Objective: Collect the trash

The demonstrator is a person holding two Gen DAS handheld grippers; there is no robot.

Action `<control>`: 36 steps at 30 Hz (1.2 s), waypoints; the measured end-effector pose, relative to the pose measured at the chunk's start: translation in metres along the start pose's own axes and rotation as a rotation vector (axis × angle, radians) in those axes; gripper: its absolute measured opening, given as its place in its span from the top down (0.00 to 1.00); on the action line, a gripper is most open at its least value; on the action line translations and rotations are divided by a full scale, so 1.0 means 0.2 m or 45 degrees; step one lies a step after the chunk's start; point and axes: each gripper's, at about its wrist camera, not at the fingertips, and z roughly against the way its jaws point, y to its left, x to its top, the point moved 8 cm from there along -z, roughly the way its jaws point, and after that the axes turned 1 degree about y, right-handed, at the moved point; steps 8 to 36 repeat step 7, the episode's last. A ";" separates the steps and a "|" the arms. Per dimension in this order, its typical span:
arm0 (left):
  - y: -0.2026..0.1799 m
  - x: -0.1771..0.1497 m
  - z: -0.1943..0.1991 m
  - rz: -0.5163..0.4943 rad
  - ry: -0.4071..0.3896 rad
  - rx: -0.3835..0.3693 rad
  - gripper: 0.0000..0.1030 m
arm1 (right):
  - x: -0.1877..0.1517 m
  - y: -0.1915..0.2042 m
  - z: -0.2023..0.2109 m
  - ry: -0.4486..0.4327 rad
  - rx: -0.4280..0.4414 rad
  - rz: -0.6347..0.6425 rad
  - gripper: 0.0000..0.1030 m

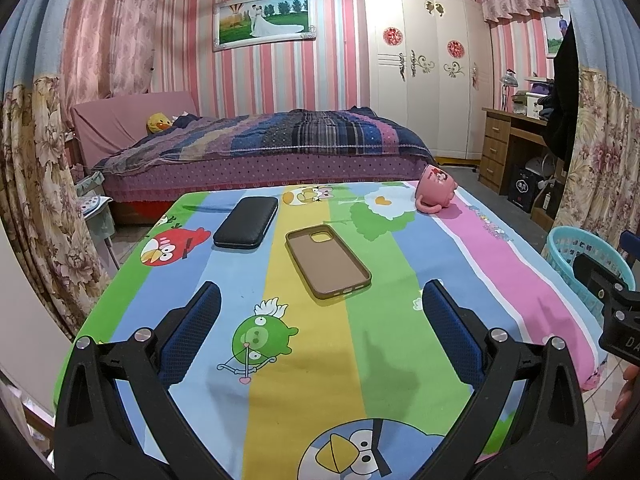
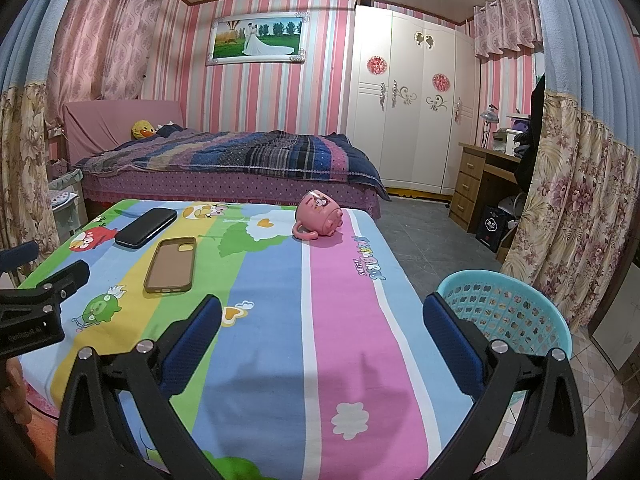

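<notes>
On the cartoon-print tablecloth (image 1: pixel 500 264) lie a brown phone case (image 1: pixel 327 259), open side up, a black case (image 1: pixel 246 222) behind it on the left, and a pink mug (image 1: pixel 435 190) tipped on its side at the far right. All three show in the right wrist view: phone case (image 2: pixel 171 265), black case (image 2: pixel 146 227), mug (image 2: pixel 318 215). My left gripper (image 1: pixel 320 304) is open and empty, just short of the phone case. My right gripper (image 2: pixel 322 312) is open and empty over the pink stripe. A turquoise basket (image 2: pixel 508 312) stands beside the table's right edge.
The basket also shows at the right edge of the left wrist view (image 1: pixel 580 256). A bed (image 1: pixel 264 148) lies behind the table, a white wardrobe (image 1: pixel 428 72) and a wooden desk (image 1: pixel 508 140) to the right. Floral curtains (image 2: pixel 580 208) hang on both sides.
</notes>
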 end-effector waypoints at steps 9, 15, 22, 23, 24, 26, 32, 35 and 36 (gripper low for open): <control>0.00 0.00 0.00 0.001 0.003 -0.004 0.05 | 0.00 0.00 0.00 -0.001 -0.001 0.001 0.04; 0.00 0.00 0.00 0.001 0.003 -0.004 0.05 | 0.00 0.00 0.00 -0.001 -0.001 0.001 0.04; 0.00 0.00 0.00 0.001 0.003 -0.004 0.05 | 0.00 0.00 0.00 -0.001 -0.001 0.001 0.04; 0.00 0.00 0.00 0.001 0.003 -0.004 0.05 | 0.00 0.00 0.00 -0.001 -0.001 0.001 0.04; 0.00 0.00 0.00 0.001 0.003 -0.004 0.05 | 0.00 0.00 0.00 -0.001 -0.001 0.001 0.04; 0.00 0.00 0.00 0.001 0.003 -0.004 0.05 | 0.00 0.00 0.00 -0.001 -0.001 0.001 0.04; 0.00 0.00 0.00 0.001 0.003 -0.004 0.05 | 0.00 0.00 0.00 -0.001 -0.001 0.001 0.04; 0.00 0.00 0.00 0.001 0.003 -0.004 0.05 | 0.00 0.00 0.00 -0.001 -0.001 0.001 0.04; 0.00 0.00 0.00 0.001 0.003 -0.004 0.05 | 0.00 0.00 0.00 -0.001 -0.001 0.001 0.04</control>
